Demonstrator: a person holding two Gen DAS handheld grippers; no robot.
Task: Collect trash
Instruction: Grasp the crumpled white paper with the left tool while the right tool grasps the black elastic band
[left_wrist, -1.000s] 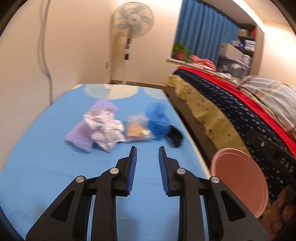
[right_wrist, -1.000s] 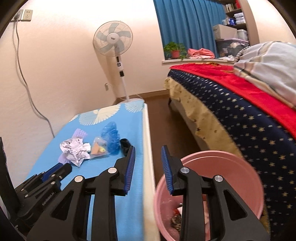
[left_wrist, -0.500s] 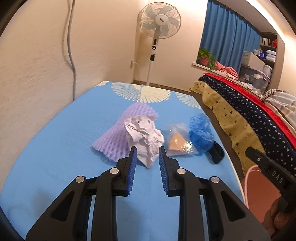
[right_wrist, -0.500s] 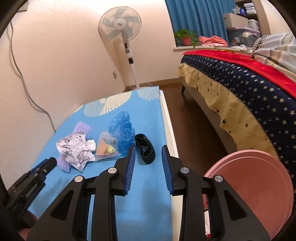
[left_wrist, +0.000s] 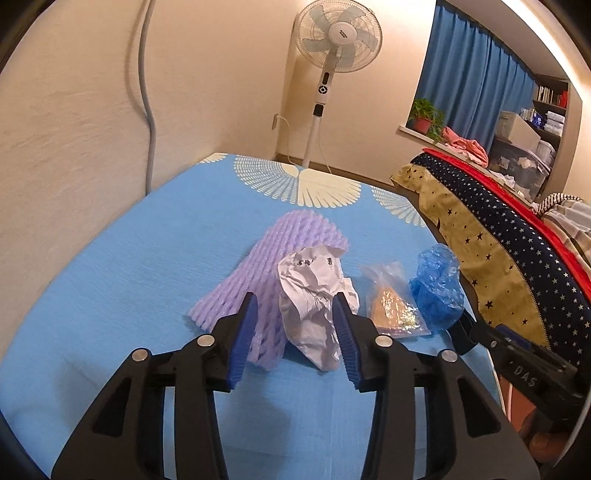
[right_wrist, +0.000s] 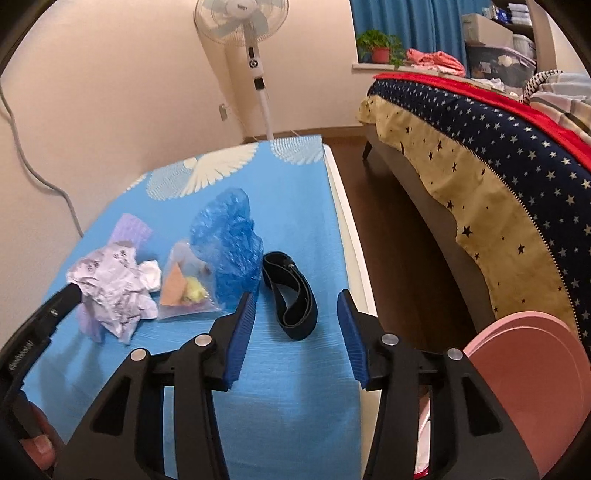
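Observation:
On the blue-covered table (left_wrist: 110, 277) lies a crumpled white paper (left_wrist: 314, 288) against a purple foam net (left_wrist: 291, 236). My left gripper (left_wrist: 293, 297) reaches it with jaws opening; the paper sits between the fingertips, unpressed. Right of it lie a clear bag with orange scraps (left_wrist: 388, 310) and a blue plastic bag (left_wrist: 437, 291). In the right wrist view a black band (right_wrist: 280, 260) lies flat near the table's edge. My right gripper (right_wrist: 295, 293) hovers just short of it, jaws opening, nothing gripped. The paper (right_wrist: 114, 284) and blue bag (right_wrist: 229, 243) show there too.
A pink bin (right_wrist: 532, 369) stands on the floor at the table's right side. Beyond a strip of wooden floor (right_wrist: 391, 221) is a bed with a starry cover (right_wrist: 480, 155). A pedestal fan (left_wrist: 338, 37) stands behind the table, and a grey cable (left_wrist: 147, 92) runs down the wall.
Both grippers have moved in toward the trash and sunk lower, and both jaws have widened. The right view has swung from the pink bin over to the table.

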